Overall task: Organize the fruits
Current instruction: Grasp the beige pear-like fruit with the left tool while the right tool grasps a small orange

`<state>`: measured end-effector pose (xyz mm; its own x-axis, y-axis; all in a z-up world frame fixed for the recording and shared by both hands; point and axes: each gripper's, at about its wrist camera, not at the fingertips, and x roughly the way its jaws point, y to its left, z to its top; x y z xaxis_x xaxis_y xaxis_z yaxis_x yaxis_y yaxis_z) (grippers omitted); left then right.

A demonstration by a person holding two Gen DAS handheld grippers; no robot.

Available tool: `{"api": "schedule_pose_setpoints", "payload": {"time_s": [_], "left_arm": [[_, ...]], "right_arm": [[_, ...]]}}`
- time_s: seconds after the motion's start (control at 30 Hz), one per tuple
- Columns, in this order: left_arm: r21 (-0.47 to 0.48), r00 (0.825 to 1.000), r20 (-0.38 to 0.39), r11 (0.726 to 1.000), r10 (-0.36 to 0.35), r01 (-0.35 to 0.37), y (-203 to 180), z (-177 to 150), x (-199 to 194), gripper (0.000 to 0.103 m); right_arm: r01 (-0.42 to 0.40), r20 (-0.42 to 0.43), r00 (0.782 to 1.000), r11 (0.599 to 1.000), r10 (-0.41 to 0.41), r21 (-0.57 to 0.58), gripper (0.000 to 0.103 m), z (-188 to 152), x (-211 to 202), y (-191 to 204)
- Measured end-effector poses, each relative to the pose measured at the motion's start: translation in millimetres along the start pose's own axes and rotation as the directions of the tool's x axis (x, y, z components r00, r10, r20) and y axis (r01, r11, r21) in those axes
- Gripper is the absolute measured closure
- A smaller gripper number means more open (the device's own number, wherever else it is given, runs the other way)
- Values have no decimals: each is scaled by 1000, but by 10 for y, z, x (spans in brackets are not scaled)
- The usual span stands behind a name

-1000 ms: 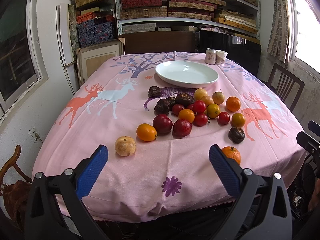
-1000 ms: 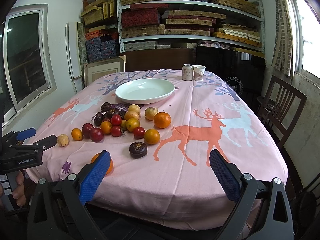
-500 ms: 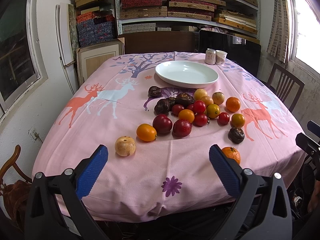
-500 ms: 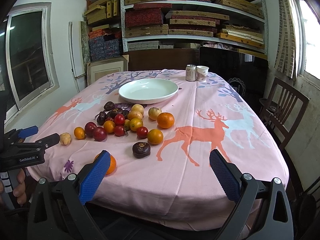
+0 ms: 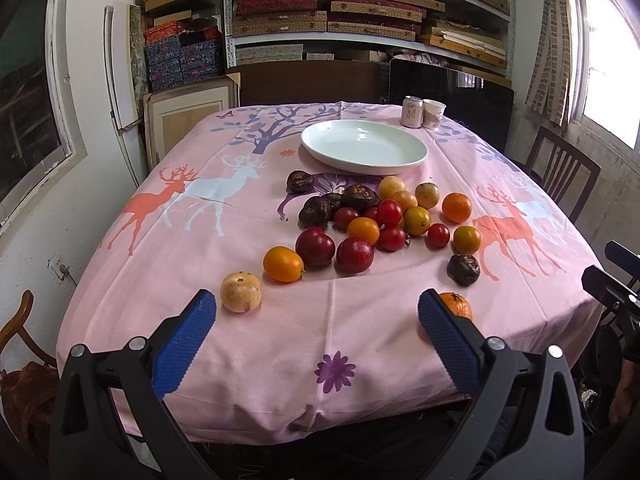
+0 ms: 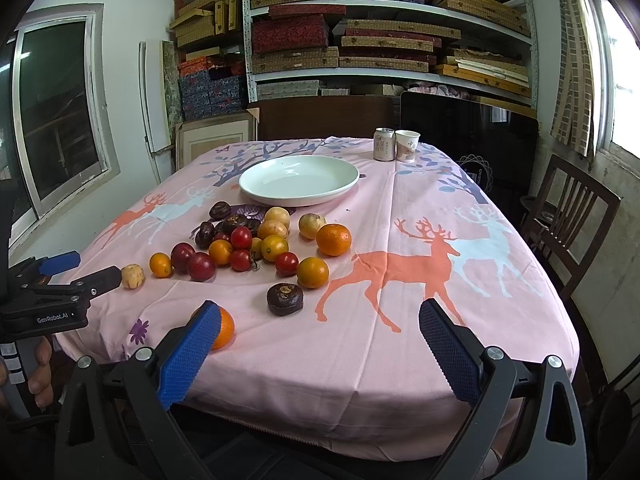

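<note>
1. Left hand-held gripper [image 5: 316,332]: jaws wide apart, empty, at near desk edge.
2. Pale fruit [image 5: 241,292]: near-left, just beyond the left blue pad.
3. Fruit cluster [image 5: 362,224]: mid desk [image 5: 248,344], loose on pink cloth.
4. White plate [image 5: 364,146]: far of cluster, empty.
5. Right hand-held gripper [image 6: 318,334]: jaws apart, empty; orange [image 6: 222,328] beside its left pad.

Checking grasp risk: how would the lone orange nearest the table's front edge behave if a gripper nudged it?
The orange looks round, so it would probably roll. It sits near the tablecloth's drooping edge, so it might drop off. Its rind looks firm, likely tolerating a squeeze.
</note>
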<state>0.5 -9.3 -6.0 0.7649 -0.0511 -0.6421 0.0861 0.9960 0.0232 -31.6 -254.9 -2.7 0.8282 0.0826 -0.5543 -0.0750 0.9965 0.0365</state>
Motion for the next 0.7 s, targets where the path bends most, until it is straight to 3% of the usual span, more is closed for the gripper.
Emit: {"api": "schedule_pose_setpoints", "payload": {"time_s": [0.37,0.57,0.7], "left_arm": [[-9,1000,-20,1000,-2,1,47,3,56,4],[-39,997,-75,999,22,-25,329,-46,278,4],[-82,995,-96,997,-4,-4,574,-52,491,4]], "right_arm": [[-23,-31,999,1000,23,-4,4,-18,68,54],[-94,-93,992,995,91,-29,4,-52,180,127],[-126,-148,982,991,119,-37,4,-89,281,194]]}}
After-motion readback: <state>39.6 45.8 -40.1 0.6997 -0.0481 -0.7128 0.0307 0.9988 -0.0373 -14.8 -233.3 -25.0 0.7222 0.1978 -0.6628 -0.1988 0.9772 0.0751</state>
